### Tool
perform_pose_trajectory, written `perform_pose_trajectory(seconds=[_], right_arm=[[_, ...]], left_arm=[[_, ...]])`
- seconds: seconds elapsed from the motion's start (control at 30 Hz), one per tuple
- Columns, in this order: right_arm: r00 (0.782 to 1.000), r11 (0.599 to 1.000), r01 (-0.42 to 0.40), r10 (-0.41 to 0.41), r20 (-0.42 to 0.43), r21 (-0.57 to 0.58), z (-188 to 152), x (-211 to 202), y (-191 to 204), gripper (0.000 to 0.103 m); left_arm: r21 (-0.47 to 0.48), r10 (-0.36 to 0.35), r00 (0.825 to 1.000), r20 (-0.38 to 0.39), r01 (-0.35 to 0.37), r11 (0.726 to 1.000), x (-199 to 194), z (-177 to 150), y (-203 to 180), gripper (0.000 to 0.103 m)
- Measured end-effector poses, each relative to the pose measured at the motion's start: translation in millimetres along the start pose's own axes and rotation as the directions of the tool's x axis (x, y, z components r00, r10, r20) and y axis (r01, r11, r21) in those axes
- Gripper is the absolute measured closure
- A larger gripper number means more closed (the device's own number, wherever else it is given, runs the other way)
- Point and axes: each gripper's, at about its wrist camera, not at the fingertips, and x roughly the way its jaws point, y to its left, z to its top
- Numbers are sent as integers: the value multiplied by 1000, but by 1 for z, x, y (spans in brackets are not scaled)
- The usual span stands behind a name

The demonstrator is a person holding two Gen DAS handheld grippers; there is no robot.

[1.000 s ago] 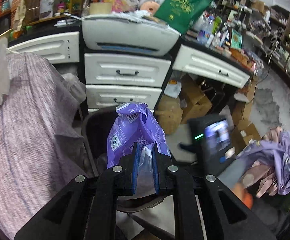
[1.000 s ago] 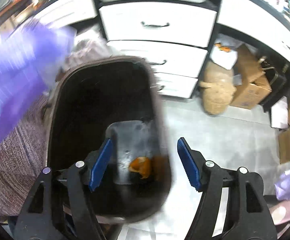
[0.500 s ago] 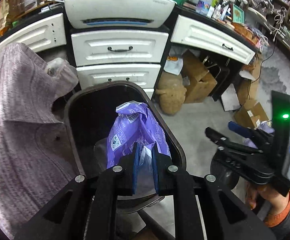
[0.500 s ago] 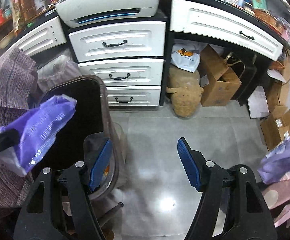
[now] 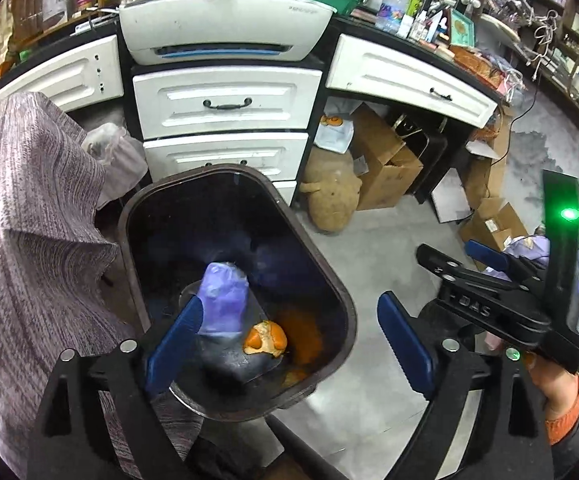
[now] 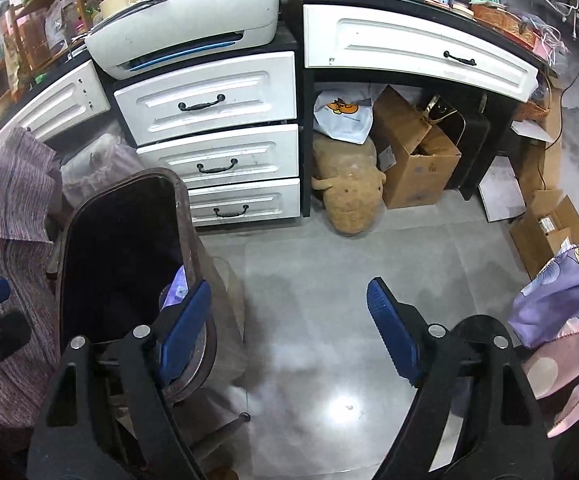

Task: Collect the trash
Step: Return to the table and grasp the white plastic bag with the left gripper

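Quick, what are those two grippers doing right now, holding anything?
Left gripper: jaws opening, empty; the purple plastic packet lies in the dark bin.
Right gripper: jaws opening, nothing between them, only grey floor.

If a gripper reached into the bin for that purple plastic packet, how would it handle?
The purple packet looks like crumpled thin film, so probably floppy and light, collapsing when pinched. Its glossy surface may slip between pads. It lies low in the dark bin beside an orange peel, so reaching it looks awkward.
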Motion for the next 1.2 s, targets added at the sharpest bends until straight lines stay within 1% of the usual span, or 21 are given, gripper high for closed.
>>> perform_pose_trajectory(seconds=[0.13, 0.2, 0.33, 0.4, 0.5, 0.57, 0.63, 0.77, 0.9, 1.03, 1.2], right_arm=[[1000, 1000, -7, 7, 18, 20, 3, -6, -1, 18], [999, 1000, -9, 8, 39, 24, 5, -13, 1, 18], [997, 999, -44, 42, 65, 18, 11, -25, 11, 16], [995, 997, -71, 70, 76, 8, 14, -32, 19, 15], [988, 993, -118, 120, 98, -31, 19, -46, 41, 15], [982, 988, -147, 152, 109, -57, 21, -55, 56, 14], [973, 978, -190, 199, 116, -90, 25, -64, 74, 13], [955, 956, -237, 262, 136, -174, 32, -84, 111, 12], [937, 927, -281, 321, 141, -248, 37, -98, 145, 11], [915, 889, -325, 382, 131, -323, 38, -112, 181, 11], [881, 826, -391, 463, 93, -407, 34, -126, 228, 11]], left_arm=[[12, -16, 999, 37, 16, 1000, -18, -5, -8, 12], [26, -10, 998, 63, 8, 1000, -29, -7, -13, 9], [46, 3, 992, 126, -8, 999, -57, -11, -18, 7], [60, 10, 987, 161, -19, 998, -71, -11, -20, 6], [89, 44, 975, 216, -65, 994, -92, -10, -23, 6], [97, 67, 970, 235, -92, 991, -101, -10, -22, 6], [96, 75, 963, 257, -103, 990, -112, -9, -18, 6], [73, 97, 953, 286, -123, 990, -132, -10, -1, 6], [36, 157, 940, 302, -176, 984, -153, -14, 26, 6], [-15, 238, 922, 306, -245, 969, -175, -22, 63, 6], [-130, 335, 901, 277, -310, 942, -196, -37, 116, 6]])
